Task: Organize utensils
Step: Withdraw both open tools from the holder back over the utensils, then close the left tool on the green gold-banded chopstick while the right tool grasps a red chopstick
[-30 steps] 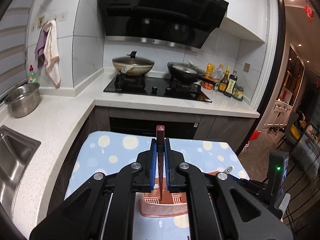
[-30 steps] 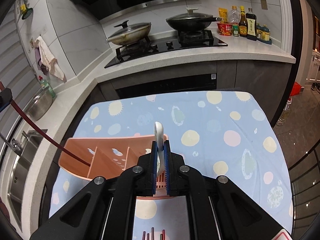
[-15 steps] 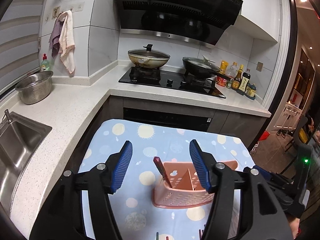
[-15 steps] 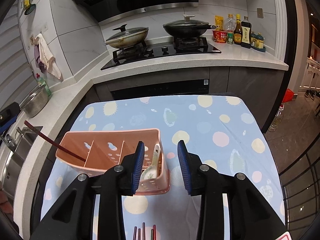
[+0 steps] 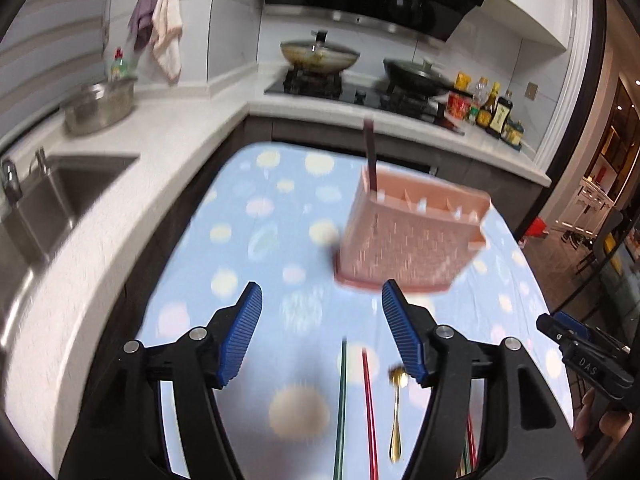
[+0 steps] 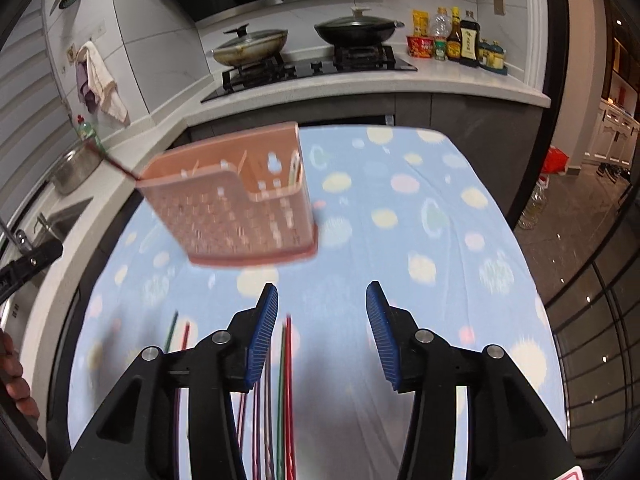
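Note:
A pink perforated utensil caddy (image 5: 412, 236) stands on the blue spotted tablecloth (image 5: 256, 216); it also shows in the right wrist view (image 6: 232, 208). A dark red chopstick (image 5: 370, 156) leans in its left compartment. A white spoon (image 6: 295, 168) sits in its right compartment. My left gripper (image 5: 322, 332) is open and empty, near of the caddy. Below it lie a green chopstick (image 5: 342, 400), a red chopstick (image 5: 369, 408) and a gold spoon (image 5: 397, 408). My right gripper (image 6: 322, 332) is open and empty above several coloured chopsticks (image 6: 284, 392).
A sink (image 5: 52, 196) and a steel bowl (image 5: 100, 106) are on the white counter at left. The stove holds two pans (image 6: 304, 36). Sauce bottles (image 6: 456, 40) stand at the right of the counter. The table's right edge drops to the floor.
Both grippers opened, letting the dark red chopstick and the white spoon go into the caddy. Both then pulled back toward the table's near side, over the loose utensils.

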Action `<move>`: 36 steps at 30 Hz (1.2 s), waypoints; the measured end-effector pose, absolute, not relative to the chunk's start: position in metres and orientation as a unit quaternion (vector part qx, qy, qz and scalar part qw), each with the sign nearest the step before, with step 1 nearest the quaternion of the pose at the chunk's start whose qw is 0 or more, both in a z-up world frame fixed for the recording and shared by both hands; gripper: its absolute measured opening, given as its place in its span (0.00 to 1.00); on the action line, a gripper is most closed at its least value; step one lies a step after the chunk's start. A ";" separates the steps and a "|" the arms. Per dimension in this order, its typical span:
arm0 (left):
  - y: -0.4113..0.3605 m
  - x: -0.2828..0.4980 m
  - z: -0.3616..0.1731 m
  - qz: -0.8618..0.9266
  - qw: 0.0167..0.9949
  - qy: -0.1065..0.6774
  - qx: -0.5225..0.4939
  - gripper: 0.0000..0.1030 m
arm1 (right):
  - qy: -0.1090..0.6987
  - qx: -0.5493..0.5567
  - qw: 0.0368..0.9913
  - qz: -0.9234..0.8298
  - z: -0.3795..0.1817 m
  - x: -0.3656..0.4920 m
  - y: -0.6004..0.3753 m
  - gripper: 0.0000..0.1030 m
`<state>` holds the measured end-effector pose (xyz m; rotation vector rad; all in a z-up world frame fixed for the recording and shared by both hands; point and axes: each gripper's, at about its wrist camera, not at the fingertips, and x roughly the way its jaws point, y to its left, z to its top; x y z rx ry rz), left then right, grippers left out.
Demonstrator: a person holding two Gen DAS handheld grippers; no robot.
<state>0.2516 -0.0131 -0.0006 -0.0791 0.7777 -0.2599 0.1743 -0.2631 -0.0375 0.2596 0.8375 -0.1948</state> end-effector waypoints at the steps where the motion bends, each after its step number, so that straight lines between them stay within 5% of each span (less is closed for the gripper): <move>1: -0.009 0.243 -0.009 -0.126 0.912 0.389 -0.040 0.58 | 0.411 0.127 0.898 -0.096 -0.043 0.164 -0.261 0.44; 14: 0.007 0.149 -0.100 -0.129 0.865 0.484 -0.016 0.57 | 0.478 0.130 0.863 -0.098 -0.103 0.073 -0.231 0.44; 27: -0.007 0.125 -0.127 -0.139 0.855 0.500 0.000 0.57 | 0.504 0.112 0.853 -0.076 -0.124 0.056 -0.205 0.44; 36: -0.009 0.124 -0.135 -0.136 0.855 0.501 0.018 0.48 | 0.509 0.110 0.851 -0.071 -0.128 0.058 -0.200 0.41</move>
